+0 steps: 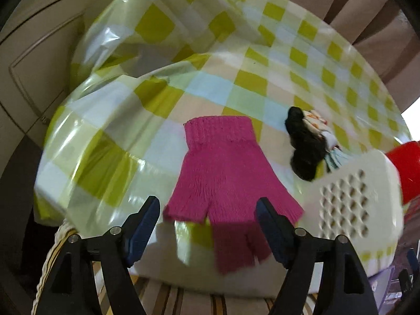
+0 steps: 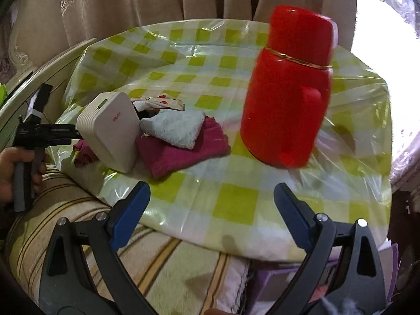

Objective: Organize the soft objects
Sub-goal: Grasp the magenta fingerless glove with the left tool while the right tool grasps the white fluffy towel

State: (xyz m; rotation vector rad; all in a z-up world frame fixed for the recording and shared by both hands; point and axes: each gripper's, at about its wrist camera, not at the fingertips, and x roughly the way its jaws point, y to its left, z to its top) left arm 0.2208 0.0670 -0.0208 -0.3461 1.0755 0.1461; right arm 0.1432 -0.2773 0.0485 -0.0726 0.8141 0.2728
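Note:
A pink knitted glove (image 1: 223,173) lies flat on the checked table, its fingers hanging over the near edge. My left gripper (image 1: 208,225) is open, its jaws on either side of the glove's fingers without touching. A black and patterned cloth bundle (image 1: 307,141) lies to the right. In the right wrist view a folded light blue towel (image 2: 176,128) rests on a magenta cloth (image 2: 183,149), with a patterned cloth (image 2: 160,103) behind. My right gripper (image 2: 212,215) is open and empty over the table's near edge.
A white perforated device (image 1: 349,199) stands at the table's near edge; it also shows in the right wrist view (image 2: 113,131). A red thermos (image 2: 288,86) stands to the right. The tablecloth (image 2: 231,199) is plastic-covered. A striped cushion (image 2: 105,236) lies below. Curtains hang behind.

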